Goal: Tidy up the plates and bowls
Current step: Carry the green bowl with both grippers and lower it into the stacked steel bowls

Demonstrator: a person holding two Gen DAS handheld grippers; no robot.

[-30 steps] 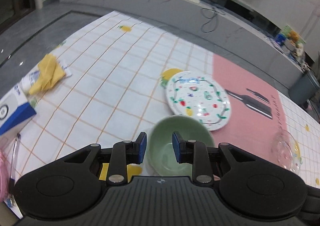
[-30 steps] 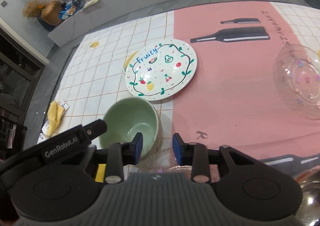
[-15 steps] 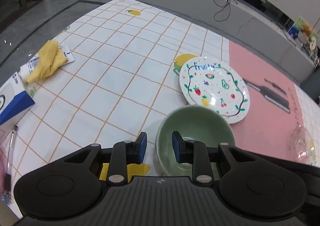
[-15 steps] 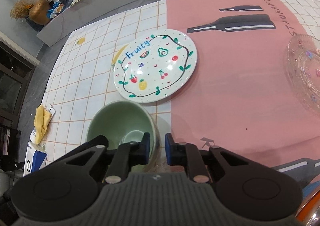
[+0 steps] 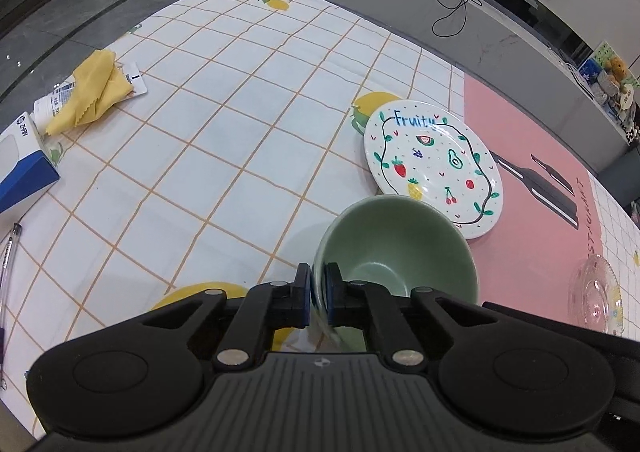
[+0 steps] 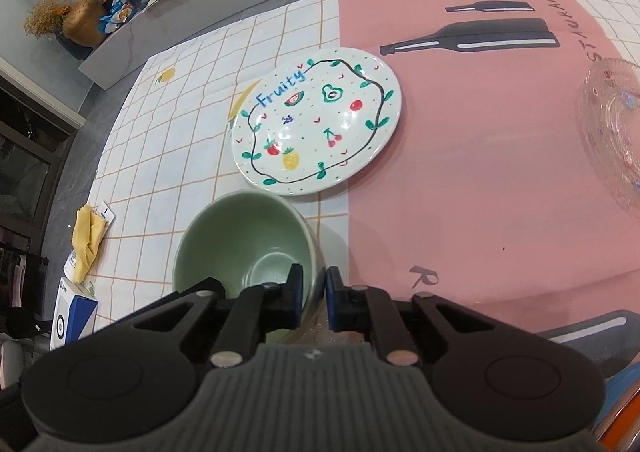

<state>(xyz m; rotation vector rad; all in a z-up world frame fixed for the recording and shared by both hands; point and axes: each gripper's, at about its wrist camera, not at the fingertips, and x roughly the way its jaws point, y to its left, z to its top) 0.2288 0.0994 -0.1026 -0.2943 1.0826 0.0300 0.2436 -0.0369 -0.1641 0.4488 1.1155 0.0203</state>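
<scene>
A pale green bowl [image 5: 394, 248] is held above the table by both grippers. My left gripper [image 5: 317, 298] is shut on its near left rim. My right gripper [image 6: 311, 302] is shut on its near right rim, and the bowl [image 6: 244, 240] shows there too. A white plate [image 5: 432, 172] painted with fruits and the word "Fruity" lies on the table just beyond the bowl; it also shows in the right wrist view [image 6: 316, 120]. A clear glass plate [image 6: 616, 128] lies at the right on the pink cloth, and shows in the left wrist view [image 5: 598, 298].
A yellow cloth [image 5: 94, 90] on a tube and a blue-and-white box [image 5: 22, 168] lie at the table's left edge. A pen [image 5: 9, 248] lies near the front left. A grey bench with cables runs behind the table.
Both grippers have closed on the green bowl's rim, right first, then left. The bowl now appears lifted and sits closer to the fruit plate.
</scene>
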